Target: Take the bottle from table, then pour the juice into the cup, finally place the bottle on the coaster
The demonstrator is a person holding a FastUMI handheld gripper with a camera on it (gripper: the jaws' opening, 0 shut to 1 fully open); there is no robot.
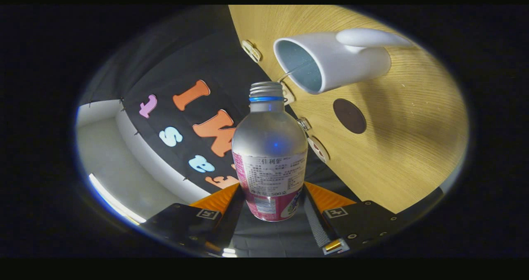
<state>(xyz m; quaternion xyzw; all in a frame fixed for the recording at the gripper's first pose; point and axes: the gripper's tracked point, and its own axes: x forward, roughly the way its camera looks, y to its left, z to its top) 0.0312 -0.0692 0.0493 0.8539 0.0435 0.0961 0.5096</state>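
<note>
The gripper (270, 197) is clenched on the frosted silver bottle with a pink label (269, 156), held between its fingers. Beyond them, its open mouth points at the white ceramic cup (330, 61); the round brown coaster (349, 115) lies nearby on the wooden table (413, 148).

Wooden table (413, 148): cup (330, 61), coaster (349, 115).

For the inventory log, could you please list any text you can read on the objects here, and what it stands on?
bottle, clamped between the tool fingers: its label carries dense print, too small and blurred to quote.
tool: square coded markers, no words.
cup: no text.
coaster: no text.
</note>
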